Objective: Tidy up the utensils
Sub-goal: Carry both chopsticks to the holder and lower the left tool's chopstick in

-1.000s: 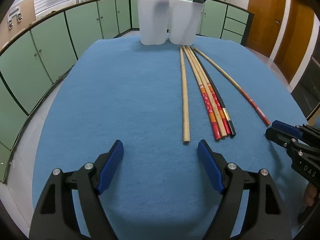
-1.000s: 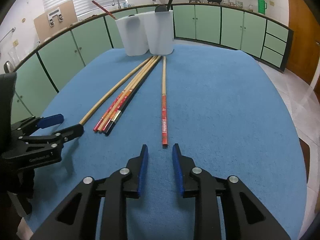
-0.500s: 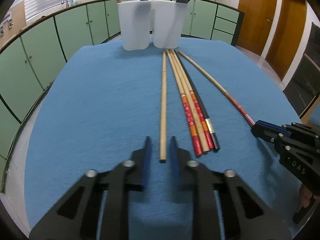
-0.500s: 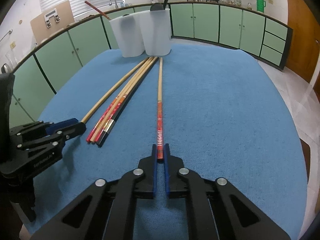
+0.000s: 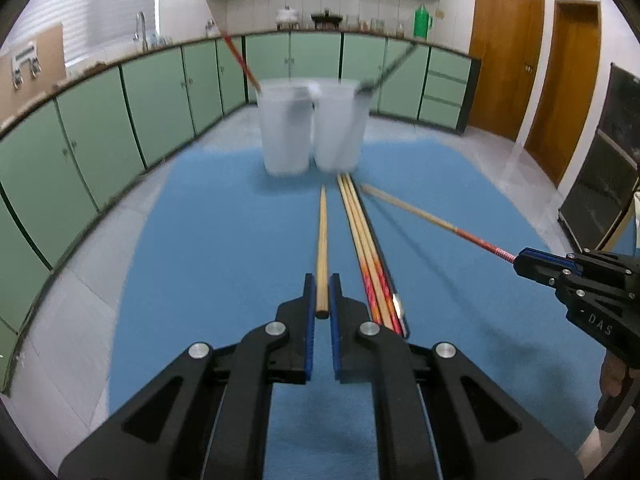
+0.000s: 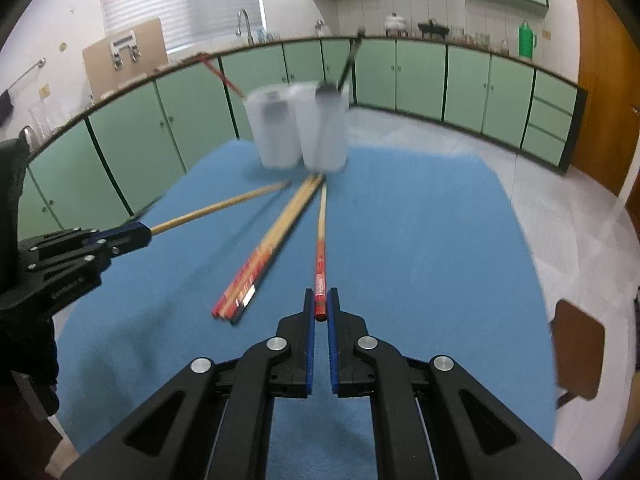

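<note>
**Two chopsticks pinched by their near ends, both aimed at the cups**

The left tongs (image 5: 322, 300) are pressed together on the butt end of a plain pale wooden chopstick (image 5: 321, 240), whose long axis runs straight ahead from the jaws toward the two white translucent plastic cups (image 5: 312, 128) at the far edge of the blue felt-covered tabletop (image 5: 224, 240). The right tongs (image 6: 321, 312) pinch the red-patterned end of a wooden chopstick with a red decorated handle (image 6: 321, 248) in the same way, its bare tip reaching toward the same pair of cups (image 6: 298, 128).

Each stick is held at one extreme end, so nearly all its length projects forward; the far tips appear low, near the cloth, just short of the cups. To drop them in, I judge each tip must swing up over a rim.

Between the two held sticks, a bundle of loose chopsticks (image 5: 370, 248) lies on the tabletop, also lengthwise toward the cups.
</note>
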Tool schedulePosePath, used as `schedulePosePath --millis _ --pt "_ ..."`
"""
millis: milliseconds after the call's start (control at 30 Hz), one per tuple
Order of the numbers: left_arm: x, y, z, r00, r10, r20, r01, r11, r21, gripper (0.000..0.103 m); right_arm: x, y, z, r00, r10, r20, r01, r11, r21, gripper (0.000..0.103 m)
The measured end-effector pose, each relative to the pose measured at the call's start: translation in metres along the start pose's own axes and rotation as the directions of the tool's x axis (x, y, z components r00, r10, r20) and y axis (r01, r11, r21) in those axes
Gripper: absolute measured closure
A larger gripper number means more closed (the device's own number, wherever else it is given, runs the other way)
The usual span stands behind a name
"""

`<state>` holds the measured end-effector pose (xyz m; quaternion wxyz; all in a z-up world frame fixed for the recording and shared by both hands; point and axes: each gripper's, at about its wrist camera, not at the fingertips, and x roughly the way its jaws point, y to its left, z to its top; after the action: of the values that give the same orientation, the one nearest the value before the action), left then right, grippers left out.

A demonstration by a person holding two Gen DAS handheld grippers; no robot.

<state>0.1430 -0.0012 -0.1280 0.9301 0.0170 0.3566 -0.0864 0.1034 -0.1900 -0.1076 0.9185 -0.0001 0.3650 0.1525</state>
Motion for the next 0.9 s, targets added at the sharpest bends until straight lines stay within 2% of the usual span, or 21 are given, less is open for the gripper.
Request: schedulePosePath --millis 200,367,700,900 --pt "-0.037 0.004 0.038 0.993 -0.012 0.119 0.011 1.0 0.008 0.097 -0.032 -0.001 0.039 0.997 0.012 0.079 -0.01 1.0 -0.025 0.097" --pt "-0.058 0.006 0.066 0.982 -0.041 0.185 0.038 0.999 0.021 0.097 -0.05 -0.001 0.071 0.992 0.039 0.122 -0.033 0.998 -0.045 0.097" --pt "-0.066 0.004 0.089 0.968 -0.094 0.233 0.083 0.995 0.058 0.097 -0.058 0.004 0.118 0.986 0.082 0.147 -0.067 0.992 -0.104 0.097" --pt "-0.071 0.008 0.103 0.959 -0.11 0.261 0.099 0.994 0.054 0.097 -0.062 0.006 0.144 0.98 0.138 0.145 -0.117 0.983 -0.143 0.097"
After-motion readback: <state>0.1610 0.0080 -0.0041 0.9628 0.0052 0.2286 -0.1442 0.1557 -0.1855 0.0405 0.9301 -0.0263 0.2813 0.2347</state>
